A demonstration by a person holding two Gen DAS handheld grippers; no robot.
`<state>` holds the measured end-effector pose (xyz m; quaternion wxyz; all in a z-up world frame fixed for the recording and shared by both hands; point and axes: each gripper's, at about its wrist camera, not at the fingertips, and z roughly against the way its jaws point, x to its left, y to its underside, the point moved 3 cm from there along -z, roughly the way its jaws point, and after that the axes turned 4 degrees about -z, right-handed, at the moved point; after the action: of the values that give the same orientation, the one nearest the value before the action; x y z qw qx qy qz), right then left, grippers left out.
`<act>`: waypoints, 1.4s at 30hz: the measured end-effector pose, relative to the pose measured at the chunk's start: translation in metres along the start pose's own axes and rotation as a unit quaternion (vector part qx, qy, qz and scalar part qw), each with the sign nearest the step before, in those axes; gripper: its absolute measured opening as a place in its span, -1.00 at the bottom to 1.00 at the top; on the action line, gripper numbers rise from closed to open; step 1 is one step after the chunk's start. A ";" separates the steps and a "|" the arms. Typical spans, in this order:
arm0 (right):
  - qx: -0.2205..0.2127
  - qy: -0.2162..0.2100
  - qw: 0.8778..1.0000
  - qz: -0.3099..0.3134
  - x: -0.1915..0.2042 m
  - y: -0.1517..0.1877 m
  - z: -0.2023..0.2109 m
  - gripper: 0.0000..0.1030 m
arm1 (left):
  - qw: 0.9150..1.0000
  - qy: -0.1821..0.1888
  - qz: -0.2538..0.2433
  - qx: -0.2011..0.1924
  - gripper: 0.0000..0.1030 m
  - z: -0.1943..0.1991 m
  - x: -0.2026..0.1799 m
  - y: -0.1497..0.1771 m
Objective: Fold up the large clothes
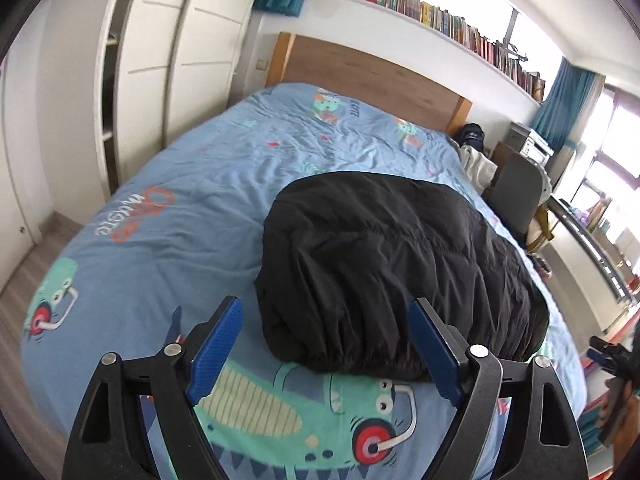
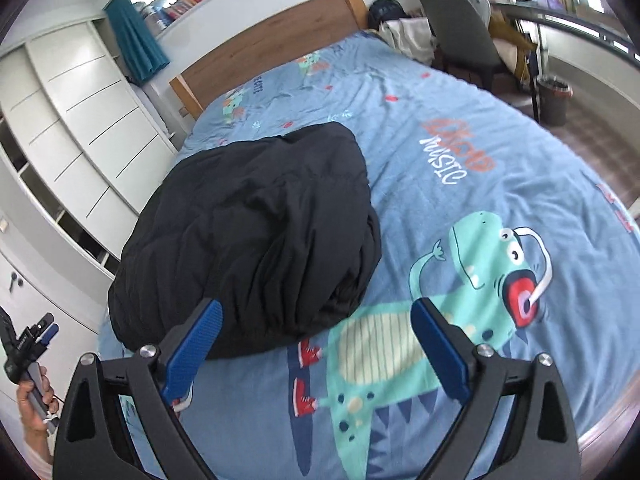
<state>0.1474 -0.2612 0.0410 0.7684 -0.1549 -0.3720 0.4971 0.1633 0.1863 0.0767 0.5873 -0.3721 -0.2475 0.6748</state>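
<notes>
A black puffy jacket (image 1: 392, 268) lies folded into a compact bundle on the blue dinosaur-print bedspread (image 1: 160, 208); it also shows in the right wrist view (image 2: 256, 232). My left gripper (image 1: 326, 346) is open and empty, held just above the jacket's near edge. My right gripper (image 2: 316, 340) is open and empty, over the bedspread (image 2: 460, 168) at the jacket's near right corner. Each gripper shows at the edge of the other's view, the right one (image 1: 612, 360) and the left one (image 2: 36, 340), both hand-held beside the bed.
A wooden headboard (image 1: 368, 68) stands at the far end. White wardrobes (image 1: 152, 48) line the left side. A grey chair (image 2: 460, 28) with clothes, a bin (image 2: 554, 98) and a desk stand on the right side. A bookshelf (image 1: 440, 12) runs above.
</notes>
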 end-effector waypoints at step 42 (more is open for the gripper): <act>-0.068 0.064 0.992 0.084 0.104 0.139 0.052 0.90 | 0.988 -0.118 -0.090 -0.030 0.96 0.049 -0.110 0.091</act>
<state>0.0433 -0.1131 0.0353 0.7337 -0.2693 -0.3408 0.5225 0.0725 0.0670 0.0589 0.6006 -0.2833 -0.3676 0.6511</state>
